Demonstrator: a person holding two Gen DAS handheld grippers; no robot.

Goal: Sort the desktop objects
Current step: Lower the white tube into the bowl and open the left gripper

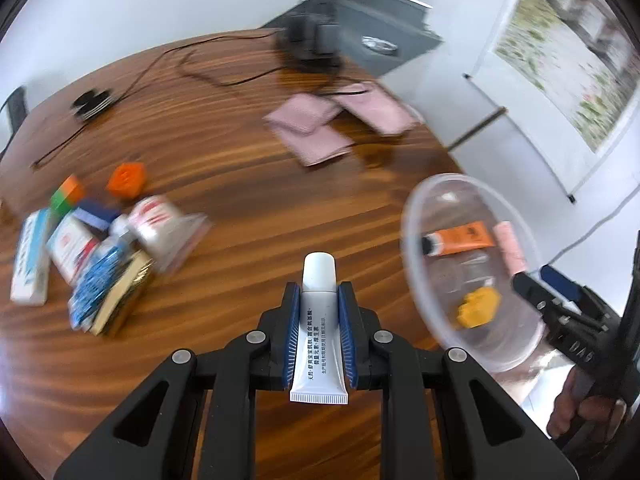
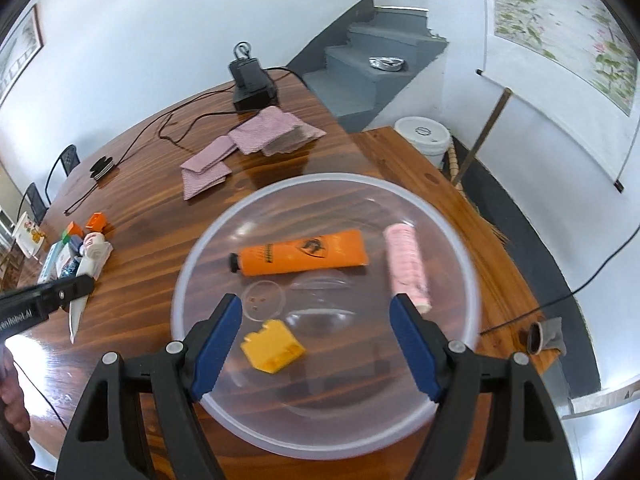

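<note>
Table point(image 2: 132, 264) edge runs just right of the right gripper point(image 2: 318, 312), with dark floor beyond. Right gripper stands wide, empty, over the clear bowl point(image 2: 188, 256) holding an orange tube point(image 2: 304, 258), pink roll point(image 2: 406, 264) and yellow block point(image 2: 272, 346). Left gripper point(image 1: 319, 300) is clamped on a white tube point(image 1: 318, 320), clutter pile point(image 1: 92, 256) to its left, bare wood ahead. Pink cloths point(image 1: 332, 120) lie far ahead; white walls and grey stairs point(image 2: 372, 64) behind.
</note>
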